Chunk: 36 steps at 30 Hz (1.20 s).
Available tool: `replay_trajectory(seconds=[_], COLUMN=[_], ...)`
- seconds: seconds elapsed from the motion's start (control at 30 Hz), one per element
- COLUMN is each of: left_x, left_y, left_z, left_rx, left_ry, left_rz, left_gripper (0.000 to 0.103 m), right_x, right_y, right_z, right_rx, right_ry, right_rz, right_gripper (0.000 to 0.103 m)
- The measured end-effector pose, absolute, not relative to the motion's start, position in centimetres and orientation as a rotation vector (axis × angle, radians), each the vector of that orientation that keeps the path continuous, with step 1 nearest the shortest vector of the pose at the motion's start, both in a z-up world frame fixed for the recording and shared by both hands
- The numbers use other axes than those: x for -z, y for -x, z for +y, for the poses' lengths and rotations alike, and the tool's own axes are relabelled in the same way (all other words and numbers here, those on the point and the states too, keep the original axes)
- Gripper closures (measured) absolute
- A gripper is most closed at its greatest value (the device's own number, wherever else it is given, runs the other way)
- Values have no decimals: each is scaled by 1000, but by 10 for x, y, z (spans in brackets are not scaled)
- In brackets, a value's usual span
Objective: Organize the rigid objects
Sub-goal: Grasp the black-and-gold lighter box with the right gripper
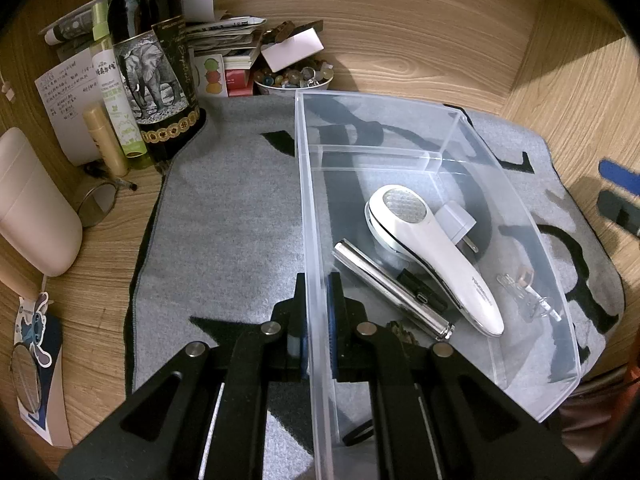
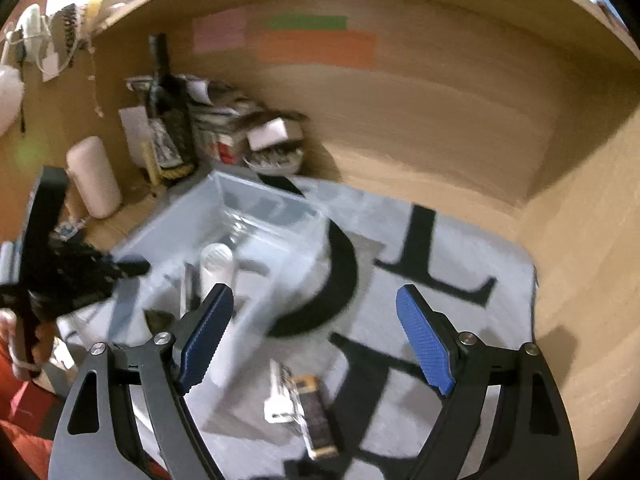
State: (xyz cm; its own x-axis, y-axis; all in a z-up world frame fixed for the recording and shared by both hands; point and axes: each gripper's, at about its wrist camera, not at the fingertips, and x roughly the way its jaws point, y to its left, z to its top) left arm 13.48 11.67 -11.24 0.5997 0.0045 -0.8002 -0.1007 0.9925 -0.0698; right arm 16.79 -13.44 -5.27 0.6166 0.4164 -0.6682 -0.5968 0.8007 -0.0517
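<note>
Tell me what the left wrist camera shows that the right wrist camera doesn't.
Only the left wrist view shows the left gripper clamped on the clear plastic bin's wall, and round wire-rimmed glasses. Only the right wrist view shows the open right gripper above a small dark gold-edged item on the grey lettered mat. Both show the white handheld device.

Dim, warm indoor light from above in both views, sharp in the left wrist view with soft glare on the clear bin (image 1: 516, 184), heavily motion-blurred in the right wrist view, strongly fisheye-bent with black vignetted corners.
</note>
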Motion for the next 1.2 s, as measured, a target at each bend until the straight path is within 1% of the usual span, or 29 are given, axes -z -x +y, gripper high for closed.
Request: replay_trajectory(seconds=[0.13, 0.37, 0.5, 0.73, 0.77, 0.83, 0.9, 0.93, 1.0, 1.07, 1.2], left_x=[112, 112, 113, 113, 113, 113, 113, 113, 113, 113, 113], left_y=[-135, -135, -134, -134, -134, -134, -134, -134, -134, -134, -133], left_z=[117, 117, 118, 118, 118, 118, 118, 118, 118, 118, 119], left_rx=[-61, -61, -64, -64, -64, -64, -63, -63, -62, -63, -61], left_ry=[112, 110, 108, 108, 108, 109, 108, 109, 110, 110, 111], left_rz=[926, 927, 927, 927, 927, 926, 926, 926, 925, 925, 924], left_gripper=[96, 96, 96, 96, 96, 96, 96, 96, 96, 96, 96], right_x=[80, 128, 142, 151, 151, 150, 149, 149, 148, 148, 145], right_y=[-173, -185, -185, -180, -178, -178, -179, -179, -180, -182, -184], right_z=[-150, -175, -178, -169, -168, -168, -170, -171, -172, -173, -172], right_rx=[-559, -537, -550, -567, -568, -577, -568, -563, -558, -552, -536], right_ry=[286, 209, 208, 278, 290, 283, 283, 283, 279, 268, 253], right_rz=[769, 926, 969, 969, 954, 950, 948, 942, 935, 934, 921], right_gripper=[21, 21, 21, 24, 27, 39, 56, 59, 72, 81, 81])
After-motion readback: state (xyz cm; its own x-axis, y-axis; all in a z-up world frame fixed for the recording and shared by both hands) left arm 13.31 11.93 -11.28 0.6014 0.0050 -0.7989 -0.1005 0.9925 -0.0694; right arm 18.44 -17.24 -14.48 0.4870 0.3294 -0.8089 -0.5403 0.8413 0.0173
